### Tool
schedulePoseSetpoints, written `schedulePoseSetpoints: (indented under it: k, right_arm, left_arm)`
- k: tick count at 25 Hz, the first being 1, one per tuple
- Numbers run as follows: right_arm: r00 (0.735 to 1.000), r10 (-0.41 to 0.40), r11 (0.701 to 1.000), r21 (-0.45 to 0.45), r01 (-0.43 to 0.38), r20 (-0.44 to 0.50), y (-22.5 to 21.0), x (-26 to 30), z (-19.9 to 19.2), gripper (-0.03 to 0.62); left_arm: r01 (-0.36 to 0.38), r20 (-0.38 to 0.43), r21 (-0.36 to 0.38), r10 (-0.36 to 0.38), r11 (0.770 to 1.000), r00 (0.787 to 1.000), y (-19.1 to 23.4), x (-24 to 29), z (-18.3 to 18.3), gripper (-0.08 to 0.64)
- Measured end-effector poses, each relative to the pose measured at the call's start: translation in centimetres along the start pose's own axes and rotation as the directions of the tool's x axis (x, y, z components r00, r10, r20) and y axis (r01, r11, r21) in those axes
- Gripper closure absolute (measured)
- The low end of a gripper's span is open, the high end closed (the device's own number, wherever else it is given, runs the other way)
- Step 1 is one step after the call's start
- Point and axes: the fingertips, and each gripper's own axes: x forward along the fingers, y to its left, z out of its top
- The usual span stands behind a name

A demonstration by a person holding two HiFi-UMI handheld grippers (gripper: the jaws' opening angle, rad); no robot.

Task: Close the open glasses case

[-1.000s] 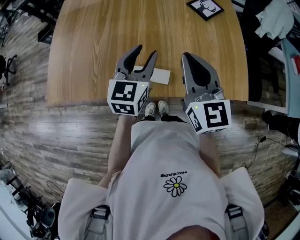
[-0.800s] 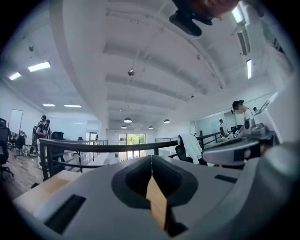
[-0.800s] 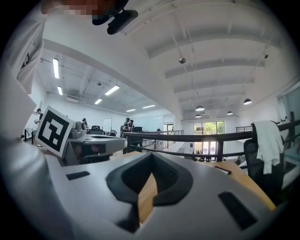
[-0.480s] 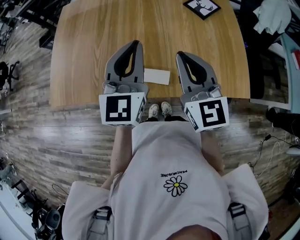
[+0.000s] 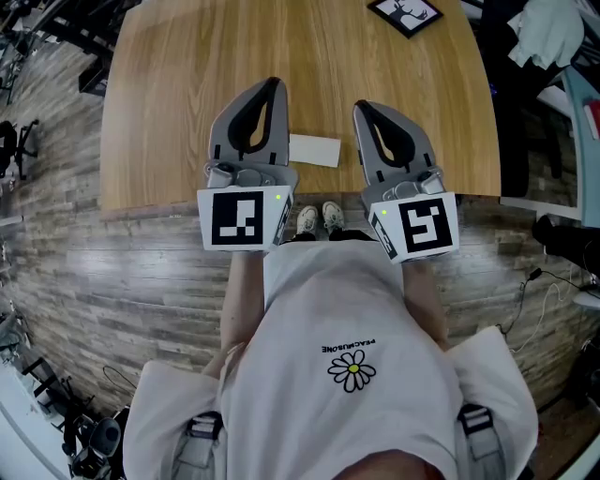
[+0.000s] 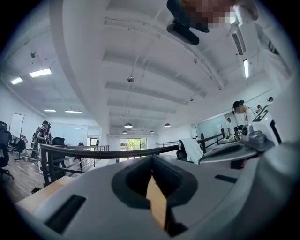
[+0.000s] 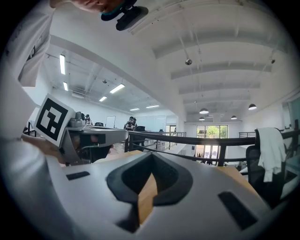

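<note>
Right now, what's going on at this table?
A person holds a gripper in each hand above the near edge of the wooden table. The left gripper and the right gripper are both shut with nothing between their jaws. The white glasses case lies flat on the table between them and looks closed. Neither gripper holds it.

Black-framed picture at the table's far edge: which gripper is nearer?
Right. In the head view the right gripper lies below and slightly left of the black-framed picture; the left gripper lies farther left.
</note>
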Motion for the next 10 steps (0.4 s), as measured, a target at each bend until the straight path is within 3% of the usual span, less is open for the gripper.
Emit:
schedulePoseSetpoints:
  k: [10]
  right_arm:
    - [1.000, -0.012, 1.000, -0.005, 0.012, 0.004, -0.51, -0.04, 0.17, 0.586]
  left_arm:
    - [-0.007, 0.007, 0.001, 0.007, 1.000, 1.000, 0.24, 0.15, 0.27, 0.543]
